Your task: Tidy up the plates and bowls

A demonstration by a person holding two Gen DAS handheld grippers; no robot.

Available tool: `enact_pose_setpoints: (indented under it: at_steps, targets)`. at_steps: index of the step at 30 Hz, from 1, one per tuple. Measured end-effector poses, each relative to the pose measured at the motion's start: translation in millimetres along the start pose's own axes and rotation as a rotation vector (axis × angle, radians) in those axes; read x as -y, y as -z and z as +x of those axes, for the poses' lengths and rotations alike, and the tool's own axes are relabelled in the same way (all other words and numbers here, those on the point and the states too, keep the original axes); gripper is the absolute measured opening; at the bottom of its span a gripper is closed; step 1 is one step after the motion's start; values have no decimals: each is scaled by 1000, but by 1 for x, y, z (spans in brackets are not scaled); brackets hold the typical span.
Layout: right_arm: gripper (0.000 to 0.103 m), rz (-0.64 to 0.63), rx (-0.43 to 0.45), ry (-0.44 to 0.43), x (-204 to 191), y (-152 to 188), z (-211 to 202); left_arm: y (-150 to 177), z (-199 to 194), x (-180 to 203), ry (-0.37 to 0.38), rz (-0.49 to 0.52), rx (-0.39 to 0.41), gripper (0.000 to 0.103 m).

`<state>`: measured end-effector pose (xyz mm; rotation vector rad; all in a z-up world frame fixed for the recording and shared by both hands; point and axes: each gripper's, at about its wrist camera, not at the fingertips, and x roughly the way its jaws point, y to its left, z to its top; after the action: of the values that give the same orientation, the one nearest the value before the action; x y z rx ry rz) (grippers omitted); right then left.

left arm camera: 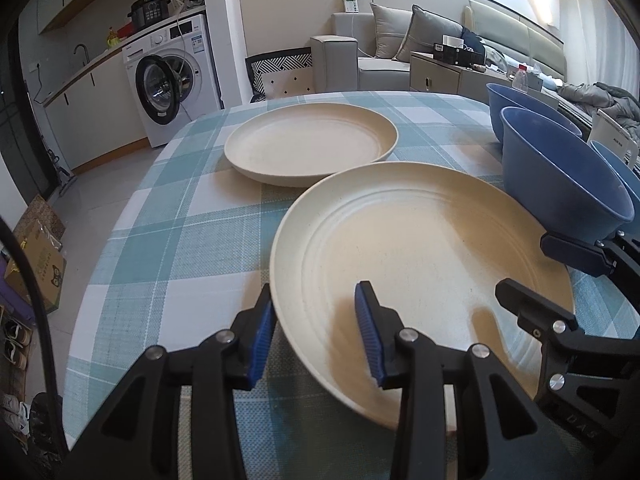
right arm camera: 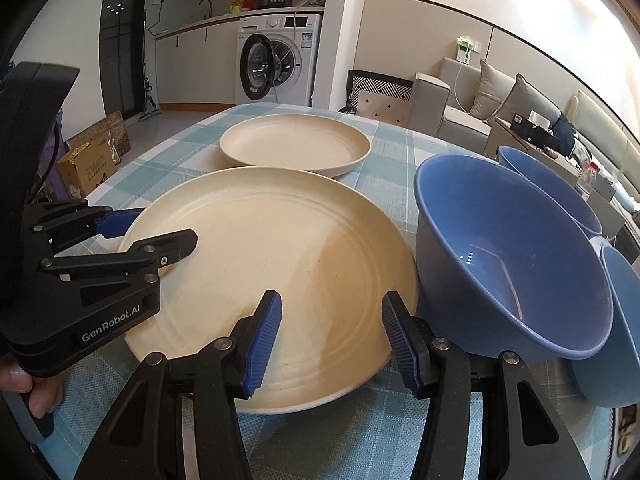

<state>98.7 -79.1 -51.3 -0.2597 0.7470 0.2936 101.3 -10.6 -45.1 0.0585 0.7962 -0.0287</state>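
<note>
Two cream plates lie on a checked tablecloth: a near plate [left arm camera: 420, 256] [right arm camera: 276, 256] and a far plate [left arm camera: 312, 142] [right arm camera: 294, 146]. Three blue bowls stand to the right; the nearest [left arm camera: 560, 176] [right arm camera: 516, 256] touches the near plate. My left gripper [left arm camera: 316, 332] is open, its jaws straddling the near plate's left rim; it also shows in the right wrist view [right arm camera: 160, 228]. My right gripper [right arm camera: 332, 344] is open over the plate's right front rim, beside the bowl; it shows in the left wrist view [left arm camera: 536, 268].
Two more blue bowls [right arm camera: 548, 184] [right arm camera: 624, 332] stand behind and right of the nearest one. The table [left arm camera: 160, 220] ends at the left above a floor with cardboard boxes [right arm camera: 92, 160]. A washing machine [left arm camera: 176, 80] and a sofa [left arm camera: 380, 48] stand beyond.
</note>
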Motion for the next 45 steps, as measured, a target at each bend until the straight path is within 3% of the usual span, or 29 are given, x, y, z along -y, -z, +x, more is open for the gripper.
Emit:
enact_pose_setpoints:
  at_steps: [5,9,14,15,20,23,30,45]
  targets:
    - [69,3,8,-21,0,0,-2,0,0,2,-11,17,1,40]
    - [72,-1,8,-26,-1,1,-4,0,0,0,1,8,0,43]
    - [77,17,-4,-67,4,-2,-5,-1,-7,-7,46,-22,13,54]
    - [77,18,-4,-70,6,-2,-5,-2,-9,-9,48,-28,20,60]
    - [84,28,-1,-105,7,-6,-12,-6,-20,-18,39,-50,48,65]
    - [88,-1,22,-115,4,-9,-19,-9,-26,-24,40,-71,62,83]
    - [99,-30,47,-159,1,-19,-30,-14,-44,-37,31,-108,107,100]
    - [102,-69,77,-207,6,-46,-49,-22,-53,-43,36,-146,130,103]
